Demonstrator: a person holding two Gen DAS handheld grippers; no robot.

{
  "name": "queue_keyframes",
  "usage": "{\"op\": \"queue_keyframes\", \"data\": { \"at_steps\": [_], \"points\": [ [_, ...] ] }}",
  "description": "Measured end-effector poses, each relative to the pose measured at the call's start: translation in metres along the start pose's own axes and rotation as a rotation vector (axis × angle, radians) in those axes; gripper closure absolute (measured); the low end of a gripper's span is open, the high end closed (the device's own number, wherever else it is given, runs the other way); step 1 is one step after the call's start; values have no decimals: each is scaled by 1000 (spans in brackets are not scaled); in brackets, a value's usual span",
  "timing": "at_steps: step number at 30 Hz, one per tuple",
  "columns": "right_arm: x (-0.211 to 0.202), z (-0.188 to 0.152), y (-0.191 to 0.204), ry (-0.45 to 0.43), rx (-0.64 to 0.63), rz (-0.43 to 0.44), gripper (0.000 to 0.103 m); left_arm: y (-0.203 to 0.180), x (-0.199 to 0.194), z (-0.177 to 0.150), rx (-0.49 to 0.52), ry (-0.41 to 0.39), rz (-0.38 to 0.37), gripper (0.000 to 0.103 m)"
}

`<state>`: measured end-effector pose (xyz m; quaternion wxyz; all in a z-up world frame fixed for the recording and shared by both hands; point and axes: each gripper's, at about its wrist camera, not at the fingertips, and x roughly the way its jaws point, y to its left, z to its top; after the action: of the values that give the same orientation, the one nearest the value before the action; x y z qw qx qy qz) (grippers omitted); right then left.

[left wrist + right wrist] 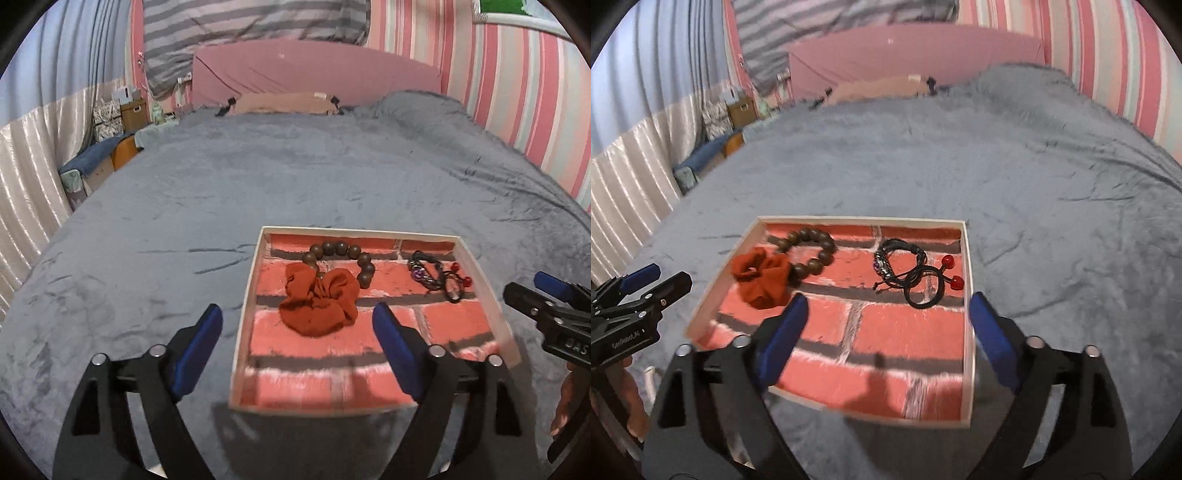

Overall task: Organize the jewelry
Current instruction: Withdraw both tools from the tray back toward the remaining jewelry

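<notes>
Apparently between steps, perhaps at the close of the sorting: left gripper (297,321) spread wide with nothing between its blue pads, right gripper (888,312) likewise wide apart and empty, both poised over the near part of the tray (967,332) and angled down toward it. All the jewelry seen already inside the tray, which lies on the grey bed cover (258,177): rust-red scrunchie (317,304) toward the far-left part of the tray, half covering the ring of brown wooden beads (341,258) just behind it; black braided bracelet (897,266) with a purple stone toward the far-right corner, touching the black hair tie (923,291) with two red beads beside it. Near half of the tray bare, brick print showing. No loose piece visible on the bed cover around the tray, so probably little left to gather; next move, if any, likely calls for separating the scrunchie from the beads, or the bracelet from the hair tie, with a shallow, careful pinch on one item alone. In the way: the overlaps themselves, thin cords easy to snag, the low tray wall, and soft bedding that would let the tray tip or slide under a push. Beyond the tray only pillows at the headboard and striped pink walls, well clear.
</notes>
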<state>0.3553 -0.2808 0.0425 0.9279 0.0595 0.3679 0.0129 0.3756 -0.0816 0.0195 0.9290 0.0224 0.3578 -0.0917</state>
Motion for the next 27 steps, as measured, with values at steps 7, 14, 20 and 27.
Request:
{"op": "queue_keyframes", "data": {
  "at_steps": [7,14,20,27],
  "points": [
    [-76,-29,10,-88,-40,-34,4,14,-83,-15,-9,-77,15,9],
    [-124,-73,19,-122,-8,-72,4,33,-142,-45,11,-130,40,7],
    [-147,-112,33,-160,-19,-125,4,58,-164,-89,-8,-119,43,7],
    [-152,-154,34,-153,-8,-141,4,75,-162,-142,-30,-75,54,7]
  ]
}}
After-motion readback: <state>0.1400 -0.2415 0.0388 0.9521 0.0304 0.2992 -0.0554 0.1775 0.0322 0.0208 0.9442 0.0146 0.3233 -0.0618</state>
